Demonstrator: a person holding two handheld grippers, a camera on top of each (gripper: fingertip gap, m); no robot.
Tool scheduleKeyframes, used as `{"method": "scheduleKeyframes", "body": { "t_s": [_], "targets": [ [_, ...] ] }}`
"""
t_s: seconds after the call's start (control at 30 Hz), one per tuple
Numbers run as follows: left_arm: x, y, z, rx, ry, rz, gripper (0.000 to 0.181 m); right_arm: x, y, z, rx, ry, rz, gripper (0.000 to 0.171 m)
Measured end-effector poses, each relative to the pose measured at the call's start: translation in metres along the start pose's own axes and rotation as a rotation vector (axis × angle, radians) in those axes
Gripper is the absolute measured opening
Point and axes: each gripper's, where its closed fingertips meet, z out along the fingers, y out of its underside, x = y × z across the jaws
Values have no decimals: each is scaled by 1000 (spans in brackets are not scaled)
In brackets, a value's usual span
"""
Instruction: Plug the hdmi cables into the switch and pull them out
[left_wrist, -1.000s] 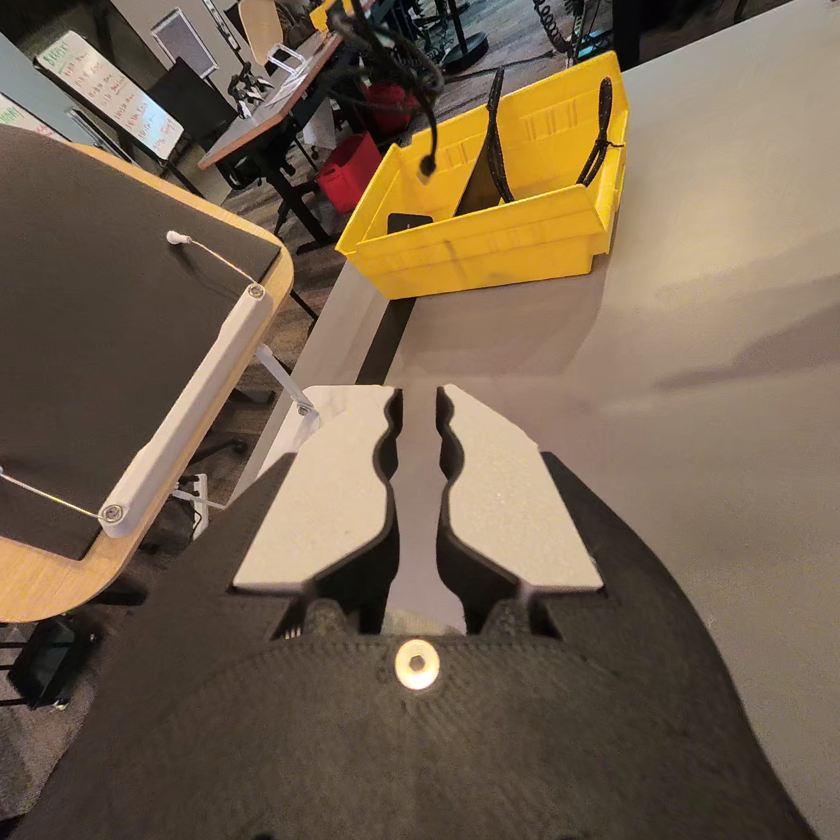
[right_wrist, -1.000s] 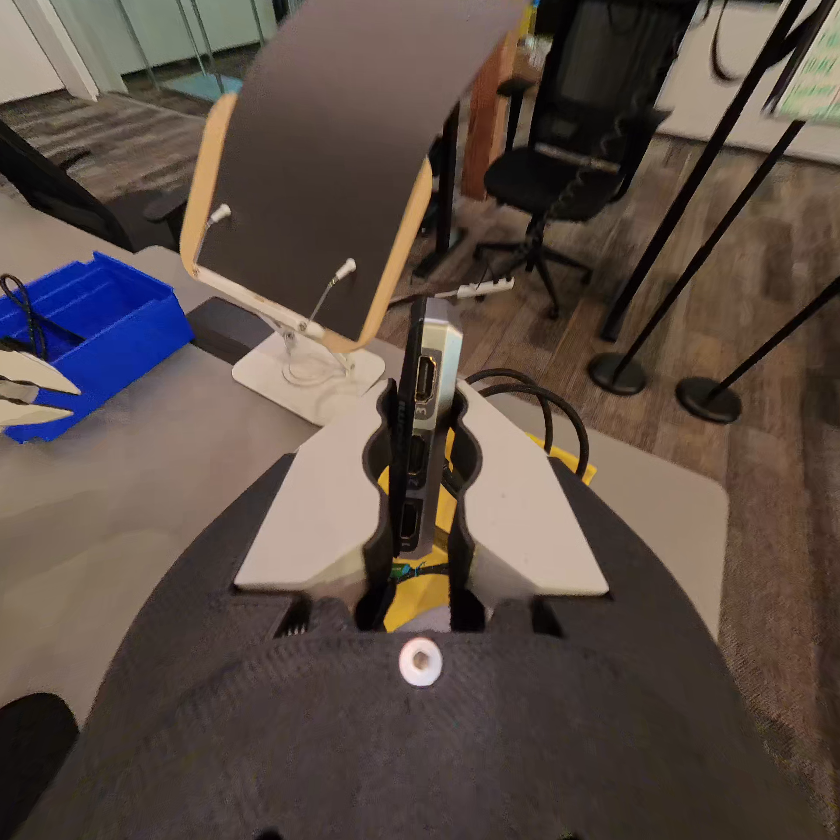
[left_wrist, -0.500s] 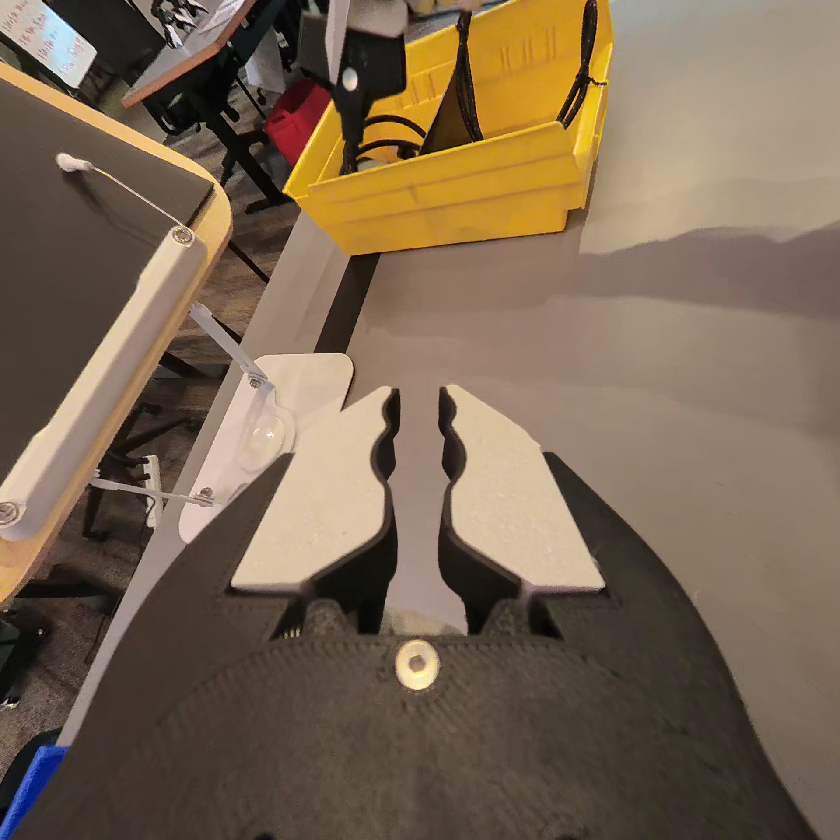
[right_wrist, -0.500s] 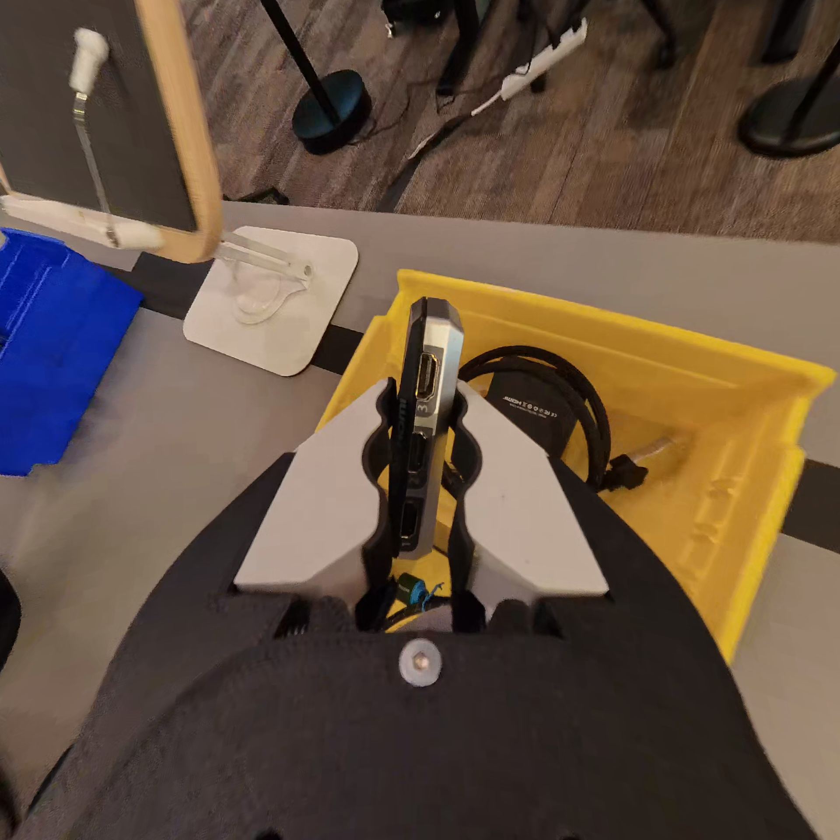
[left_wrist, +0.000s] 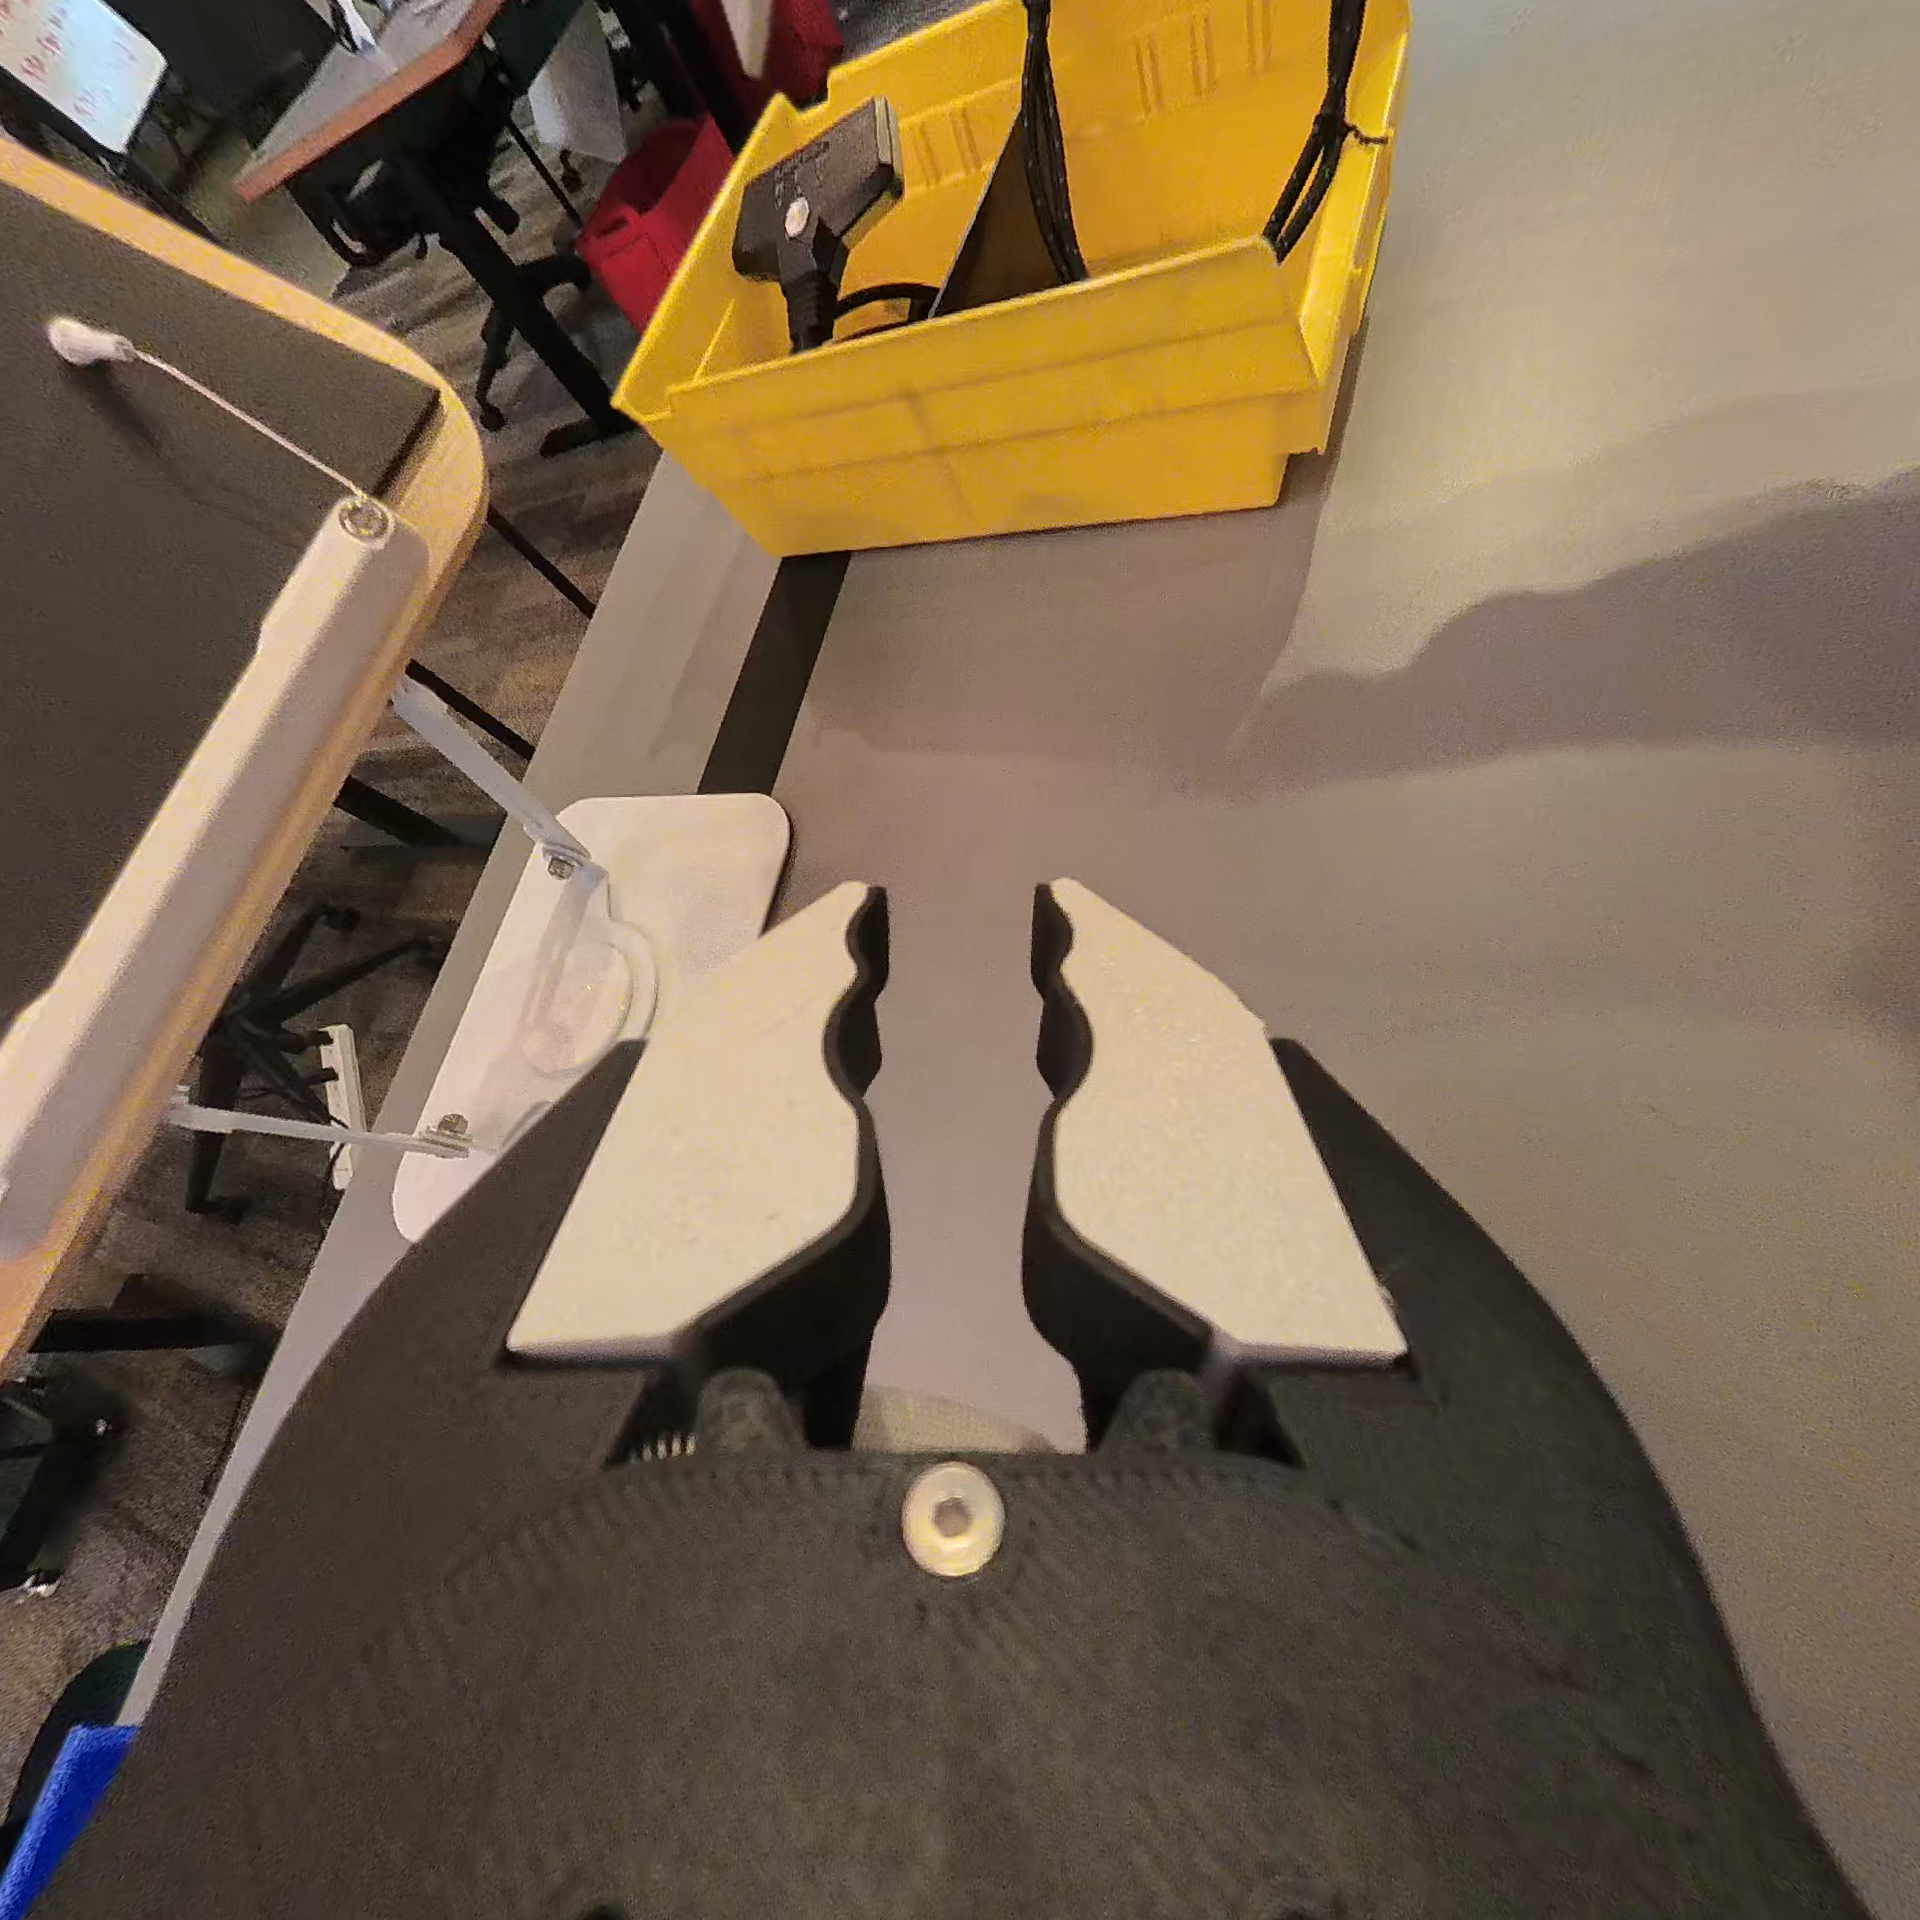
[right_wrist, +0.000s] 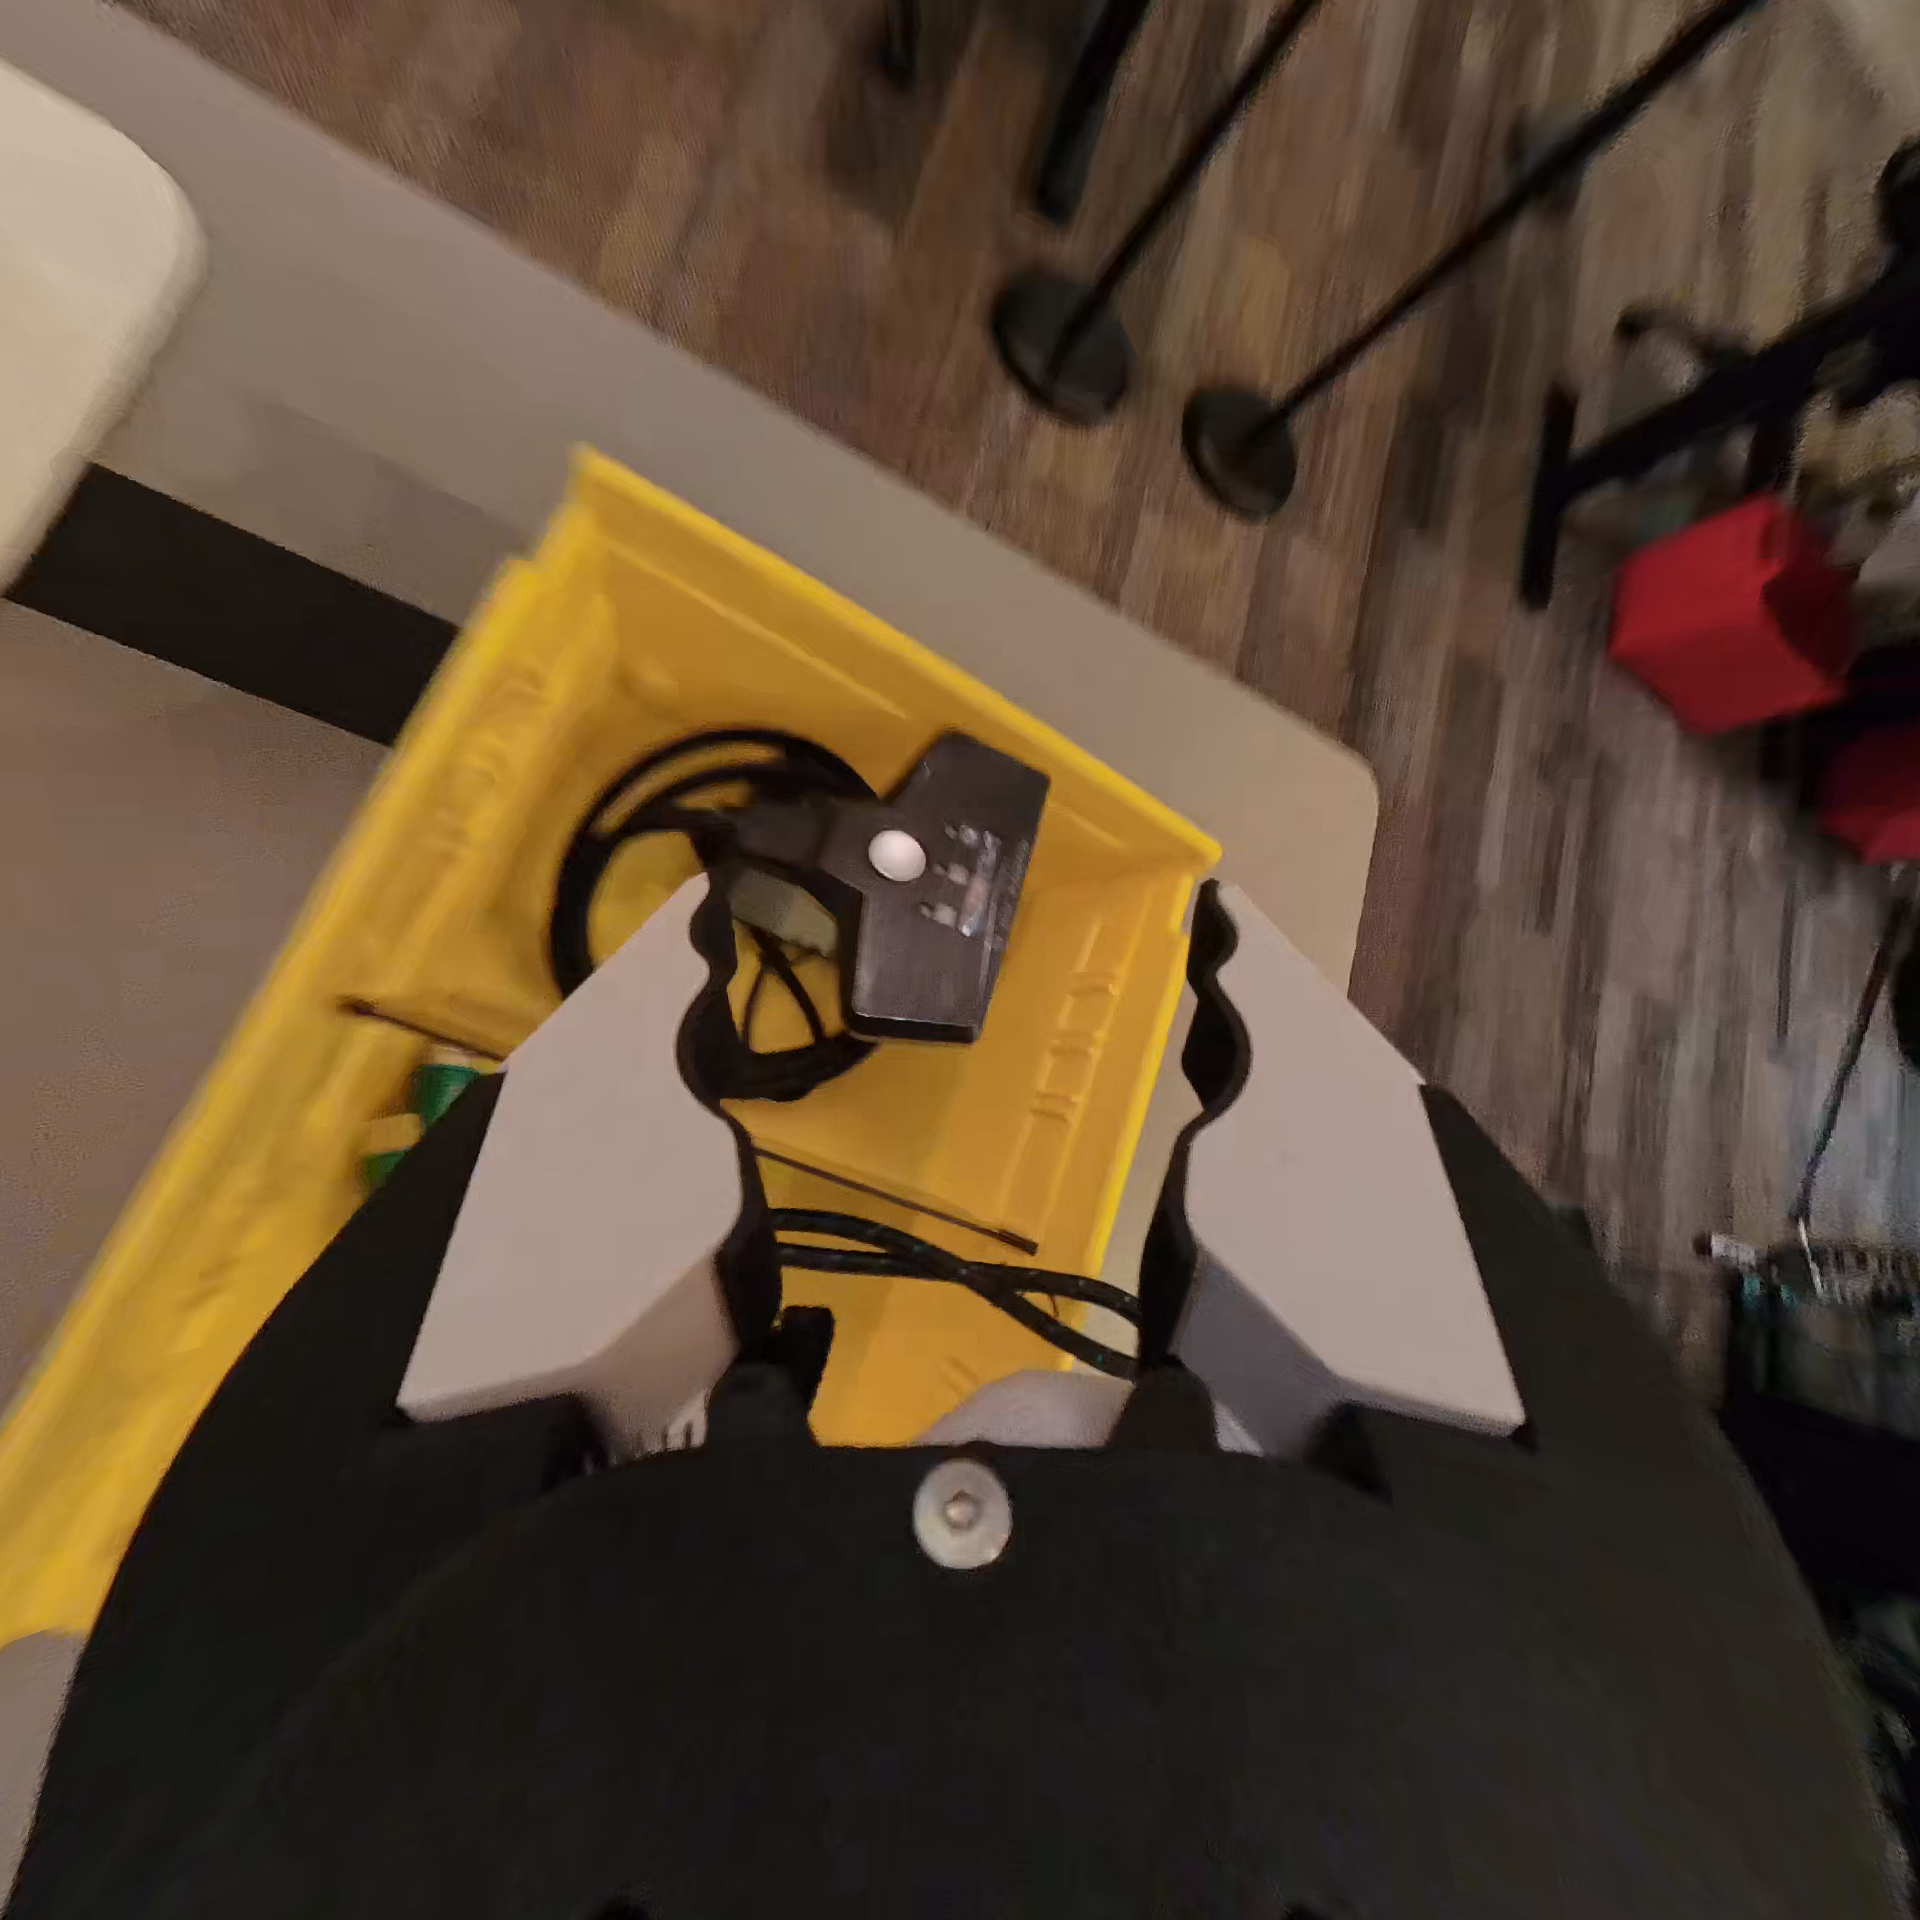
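The black HDMI switch (right_wrist: 935, 904) lies loose in the yellow bin (right_wrist: 1081, 1049), partly on a coiled black cable (right_wrist: 623, 821). My right gripper (right_wrist: 951, 904) hangs open and empty just above it. More black cable (right_wrist: 935, 1262) runs between its fingers. In the left wrist view the switch (left_wrist: 821, 197) leans inside the far left end of the yellow bin (left_wrist: 987, 416), with black cables (left_wrist: 1049, 156) standing beside a divider. My left gripper (left_wrist: 958, 914) is open and empty, low over the grey table (left_wrist: 1455, 935), well short of the bin.
A dark board with a wooden rim (left_wrist: 208, 520) stands on a white base plate (left_wrist: 675, 883) at the table's left edge. A blue bin corner (left_wrist: 62, 1808) shows at the lower left. Stand bases (right_wrist: 1060, 343) and a red box (right_wrist: 1725, 634) are on the floor beyond the table. One gripper's finger ends stand about 40 cm off the other's. The left gripper is farther from the black HDMI switch (right_wrist: 935, 904), some 40 cm, than the right, some 7 cm. It is also in sight in the left wrist view (left_wrist: 808, 174).
My right gripper has opened and let go of the switch, which now lies in the yellow bin. My left gripper's jaws have spread a little wider.
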Motion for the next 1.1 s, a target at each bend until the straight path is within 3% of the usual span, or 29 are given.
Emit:
{"method": "scheduleKeyframes", "body": {
  "t_s": [0.27,0.37,0.43,0.53,0.67,0.87,0.97,1.1],
  "targets": [
    [-5,-22,-1,55,-72,20,30,-119,-121,-192,742,-256,62,66],
    [-3,-29,-2,66,-79,39,30,-139,-142,-257,1063,-337,191,52],
    [-3,-31,-3,69,-87,46,30,-143,-138,-277,1200,-456,327,48],
    [-13,-30,-8,68,-130,30,31,-151,-127,-281,1335,-576,394,39],
    [-39,-24,-23,44,-247,10,37,-150,-126,-263,1295,-554,387,40],
    [-108,-3,-114,3,-554,-61,47,-162,-129,-257,1261,-558,323,40],
    [-144,41,-171,-181,-664,-80,48,-161,-128,-255,1256,-562,317,40],
    [-167,147,-252,-518,-732,-165,46,-158,-124,-251,1235,-552,308,39]
  ]
}}
